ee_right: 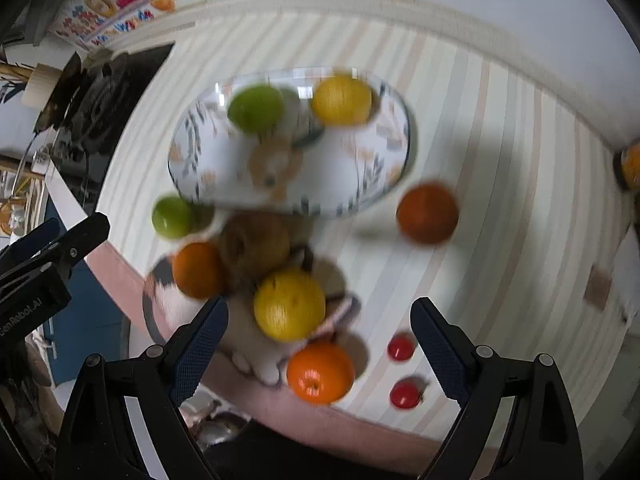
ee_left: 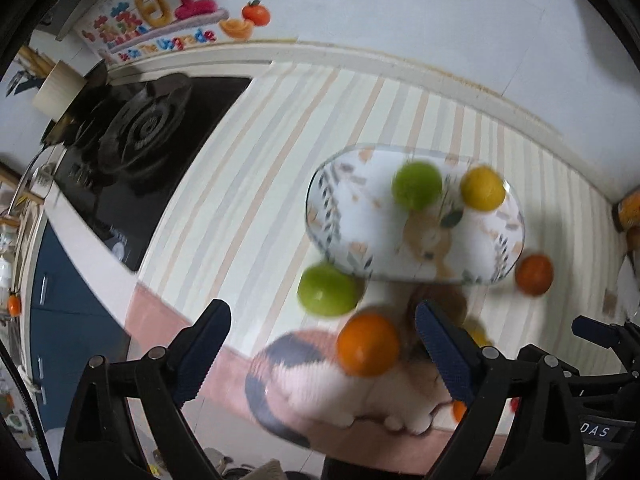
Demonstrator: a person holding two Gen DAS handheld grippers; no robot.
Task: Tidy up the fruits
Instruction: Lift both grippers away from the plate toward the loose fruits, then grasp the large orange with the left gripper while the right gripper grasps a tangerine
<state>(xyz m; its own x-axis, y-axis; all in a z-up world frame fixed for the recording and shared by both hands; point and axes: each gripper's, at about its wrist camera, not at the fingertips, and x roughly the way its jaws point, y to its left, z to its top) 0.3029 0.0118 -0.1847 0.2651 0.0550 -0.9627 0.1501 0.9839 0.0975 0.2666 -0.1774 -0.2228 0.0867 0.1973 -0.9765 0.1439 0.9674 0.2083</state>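
OK, both frames are motion-blurred. Left gripper [ee_left: 322,344] has its jaws spread wide with nothing clamped; the fruit seen between the fingers lies on the cloth below, not in the pads. Right gripper [ee_right: 320,342] is the same: jaws wide apart, nothing held.

Oval plate [ee_right: 224,184] with a leaf and animal print sits on the striped tablecloth [ee_right: 500,160]. Two fruits are on it at the far rim: a green one [ee_right: 256,109] on the left and a yellow one [ee_right: 341,100] on the right, near each other but apart.

Off the plate, all on the cloth:
- second green fruit [ee_right: 172,217], just beside the plate's near-left edge
- dark orange fruit [ee_right: 427,213], just off the plate's right end
- orange fruit [ee_right: 198,270], brown fruit [ee_right: 254,246] and yellow fruit [ee_right: 289,304], clustered over the cat-print patch near the table's front edge
- bright orange fruit [ee_right: 320,372], close to the front edge, just beside that yellow one
- two small red fruits [ee_right: 401,348], right of it, apart from each other

Black gas hob [ee_left: 132,148] is at the left of the counter, well apart from the plate. Colourful wall sticker [ee_left: 172,8] is above it.
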